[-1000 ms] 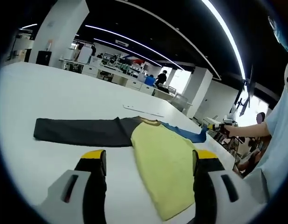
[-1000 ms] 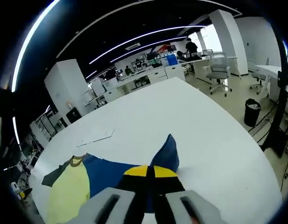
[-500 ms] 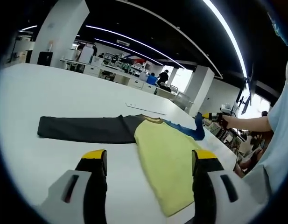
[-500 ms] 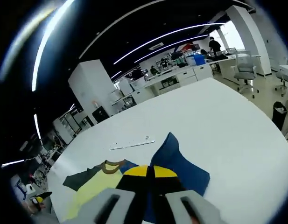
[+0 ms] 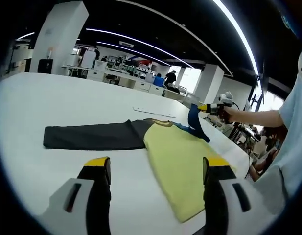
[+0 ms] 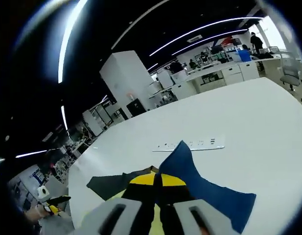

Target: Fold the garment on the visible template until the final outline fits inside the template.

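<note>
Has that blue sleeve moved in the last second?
Yes. The right gripper has lifted the blue sleeve off the table and swung it toward the yellow body.

Left tongs (image 5: 153, 169) sitting low with the yellow-tipped jaws spread wide apart, nothing between them, hovering just above the counter (image 5: 53, 103). Right tongs (image 6: 157, 180) clamped tight, yellow tips pressed together on the blue sleeve (image 6: 199, 188) and holding it lifted. From the left gripper view, right tongs (image 5: 204, 107) visible off to the right, raised above the counter, gripped by a hand (image 5: 228, 113) with a bare forearm stretched out behind it and a light sleeve at the edge. From the right gripper view, left tongs (image 6: 57, 199) way down at the lower left, tiny, yellow tips only just made out.
</note>
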A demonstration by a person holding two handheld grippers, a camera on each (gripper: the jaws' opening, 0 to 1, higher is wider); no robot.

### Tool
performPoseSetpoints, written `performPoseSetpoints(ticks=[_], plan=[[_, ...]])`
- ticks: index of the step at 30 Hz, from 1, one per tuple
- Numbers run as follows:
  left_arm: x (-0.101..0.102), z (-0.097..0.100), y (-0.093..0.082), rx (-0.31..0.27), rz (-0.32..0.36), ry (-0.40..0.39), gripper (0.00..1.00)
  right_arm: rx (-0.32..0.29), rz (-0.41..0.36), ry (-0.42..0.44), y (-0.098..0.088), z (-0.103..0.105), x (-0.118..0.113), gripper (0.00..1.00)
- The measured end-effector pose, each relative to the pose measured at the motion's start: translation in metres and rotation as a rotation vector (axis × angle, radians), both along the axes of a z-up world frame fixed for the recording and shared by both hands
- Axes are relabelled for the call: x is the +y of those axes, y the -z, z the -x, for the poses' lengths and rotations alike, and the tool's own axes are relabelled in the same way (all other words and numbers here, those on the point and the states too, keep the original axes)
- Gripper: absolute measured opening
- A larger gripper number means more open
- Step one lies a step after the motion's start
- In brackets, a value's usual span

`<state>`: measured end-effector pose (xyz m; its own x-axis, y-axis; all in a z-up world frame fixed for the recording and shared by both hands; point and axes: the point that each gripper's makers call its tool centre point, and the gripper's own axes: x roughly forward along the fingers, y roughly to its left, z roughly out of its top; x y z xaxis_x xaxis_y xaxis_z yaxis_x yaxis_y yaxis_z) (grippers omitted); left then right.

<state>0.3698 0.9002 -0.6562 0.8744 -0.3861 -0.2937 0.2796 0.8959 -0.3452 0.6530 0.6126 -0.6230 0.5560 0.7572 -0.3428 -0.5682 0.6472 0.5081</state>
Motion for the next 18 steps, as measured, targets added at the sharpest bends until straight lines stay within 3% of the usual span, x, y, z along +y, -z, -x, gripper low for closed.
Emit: performPoseSetpoints(ticks=[12,18], plan=[[0.001,0.001,0.005,0.013,-0.006,-0.002,0.72,-0.029,-0.015,-0.159,-0.007,0.015,0.093,0.0],[0.0,0.003,0.008,0.028,-0.005,0.002,0.72,-0.032,0.032,-0.234,0.011,0.033,0.134,0.0]])
